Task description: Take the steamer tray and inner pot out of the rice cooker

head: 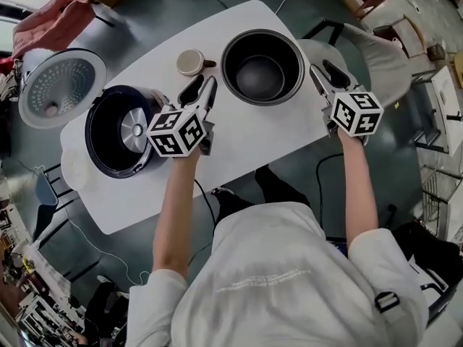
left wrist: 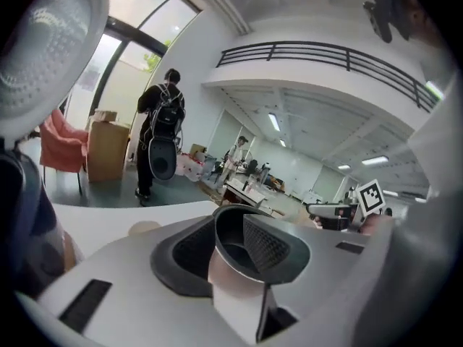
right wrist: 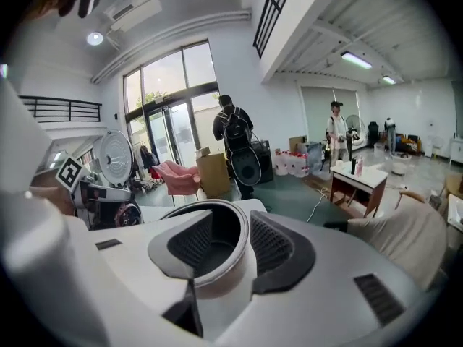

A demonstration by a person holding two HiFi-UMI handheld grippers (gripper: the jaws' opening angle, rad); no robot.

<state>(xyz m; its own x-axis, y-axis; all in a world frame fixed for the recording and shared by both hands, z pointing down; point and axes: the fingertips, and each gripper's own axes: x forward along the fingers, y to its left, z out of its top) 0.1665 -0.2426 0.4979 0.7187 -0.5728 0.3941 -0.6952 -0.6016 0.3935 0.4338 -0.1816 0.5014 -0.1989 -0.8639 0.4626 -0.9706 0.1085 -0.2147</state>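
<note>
One step looks done: the inner pot [head: 262, 78] stands on the desk [head: 246, 132], apart from the rice cooker [head: 98, 147], whose lid [head: 61, 92] is up and whose cavity is bare down to the heating plate [head: 134, 130]. The left gripper [head: 205, 85] and right gripper [head: 320, 69] flank the pot, each near its rim, jaws spread and pinching nothing. The steamer tray cannot be picked out anywhere, so whether it is already out, perhaps inside the pot, is unsettled. Little else seems left.
</note>
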